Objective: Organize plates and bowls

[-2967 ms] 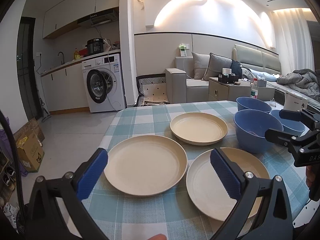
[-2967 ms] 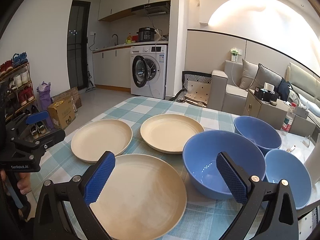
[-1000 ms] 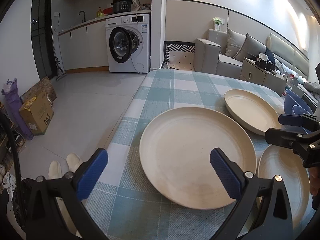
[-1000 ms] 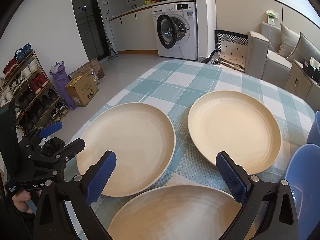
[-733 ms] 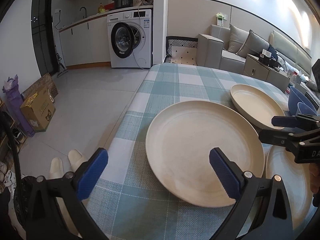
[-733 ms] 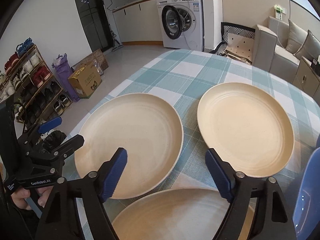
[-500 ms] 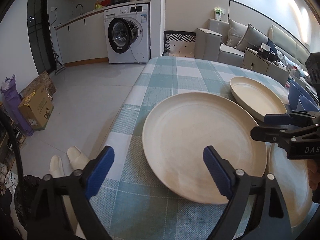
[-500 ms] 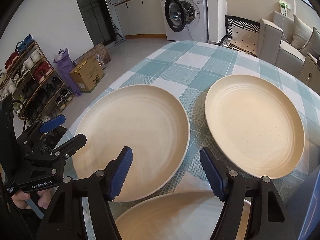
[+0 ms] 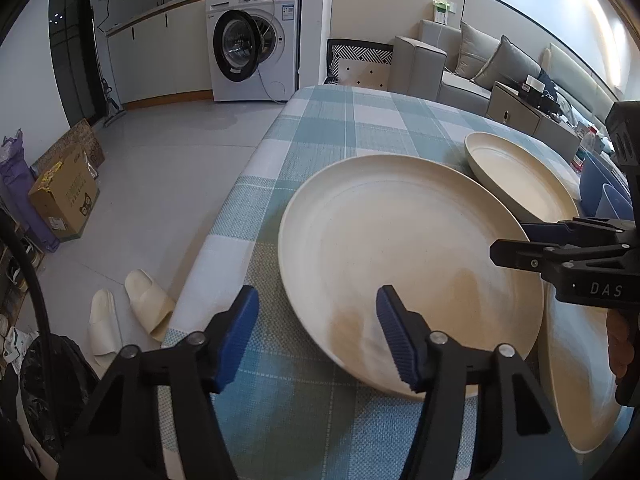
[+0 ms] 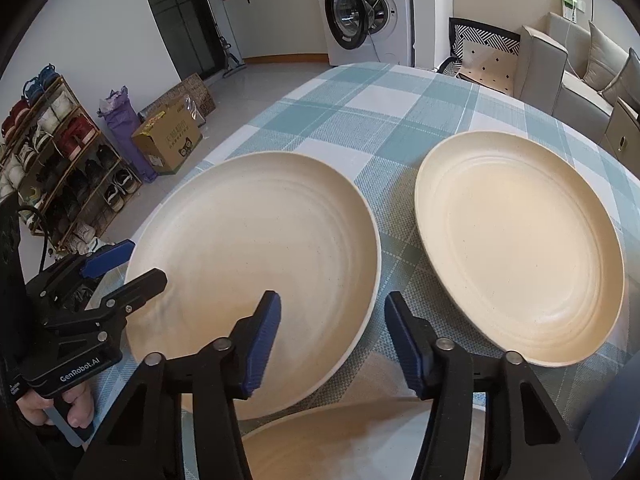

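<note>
Three cream plates lie on the checked tablecloth. My left gripper (image 9: 316, 332) hangs low over the left plate (image 9: 400, 248), its jaws closing. That plate's near left rim sits between the blue pads (image 9: 394, 332), which do not press it. My right gripper (image 10: 332, 344) is at the same plate (image 10: 256, 256), jaws closing with the near right rim between them, untouched. Each gripper shows in the other's view: the right gripper (image 9: 516, 242) and the left gripper (image 10: 142, 264). A second plate (image 10: 520, 240) lies at the far right. A third plate (image 10: 340, 440) lies nearest me.
Blue bowls (image 9: 604, 188) peek in at the right edge. The table's left edge (image 9: 224, 216) drops to the floor, where slippers (image 9: 132, 316) and a cardboard box (image 9: 64, 196) lie. A shoe rack (image 10: 52, 160) stands left; washing machine (image 10: 364, 12) and sofa (image 9: 460, 64) behind.
Both grippers sank toward the left plate, and their jaws narrowed from wide open to about half width around its near rim.
</note>
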Demonstrator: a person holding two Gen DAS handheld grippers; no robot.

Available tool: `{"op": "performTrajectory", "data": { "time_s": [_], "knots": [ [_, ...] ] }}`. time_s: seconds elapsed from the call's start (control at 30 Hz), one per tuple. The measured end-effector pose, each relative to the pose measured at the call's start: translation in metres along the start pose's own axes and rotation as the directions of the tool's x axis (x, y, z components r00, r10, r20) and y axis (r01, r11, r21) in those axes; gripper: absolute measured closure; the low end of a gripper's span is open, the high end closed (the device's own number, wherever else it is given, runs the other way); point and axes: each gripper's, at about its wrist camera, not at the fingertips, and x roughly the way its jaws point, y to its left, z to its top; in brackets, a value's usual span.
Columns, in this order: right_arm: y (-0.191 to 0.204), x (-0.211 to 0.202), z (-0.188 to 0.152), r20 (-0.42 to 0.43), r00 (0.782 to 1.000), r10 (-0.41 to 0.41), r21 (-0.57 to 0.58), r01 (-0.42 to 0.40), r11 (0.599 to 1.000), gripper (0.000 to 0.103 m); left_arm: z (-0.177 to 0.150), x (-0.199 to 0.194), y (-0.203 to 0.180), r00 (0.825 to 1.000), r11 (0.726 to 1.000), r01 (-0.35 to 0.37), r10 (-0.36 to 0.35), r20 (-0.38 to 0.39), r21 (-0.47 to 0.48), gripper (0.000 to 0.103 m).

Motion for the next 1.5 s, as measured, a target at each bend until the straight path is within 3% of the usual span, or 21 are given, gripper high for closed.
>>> {"op": "performTrajectory", "data": {
  "time_s": [0.13,0.3,0.77,1.5],
  "knots": [
    [0.0,0.001,-0.001,-0.008,1.0,-0.012,-0.004,0.012,1.0,0.059,-0.002,0.002,-0.003,1.0,1.0,-0.003,0.003,-0.012,0.01,0.054],
    [0.001,0.0,-0.001,-0.01,1.0,-0.021,-0.011,0.021,1.0,0.066,-0.005,0.006,-0.006,0.999,1.0,-0.001,0.002,-0.036,0.024,0.068],
    [0.003,-0.001,-0.002,0.002,1.0,-0.024,-0.014,0.024,1.0,0.067,-0.005,0.004,-0.004,0.999,1.0,0.007,-0.006,-0.043,0.019,0.07],
    [0.017,-0.039,-0.003,0.104,0.993,-0.05,-0.059,0.056,0.997,0.067,0.006,-0.032,-0.001,0.998,1.0,0.016,-0.016,0.053,-0.001,0.07]
  ]
}}
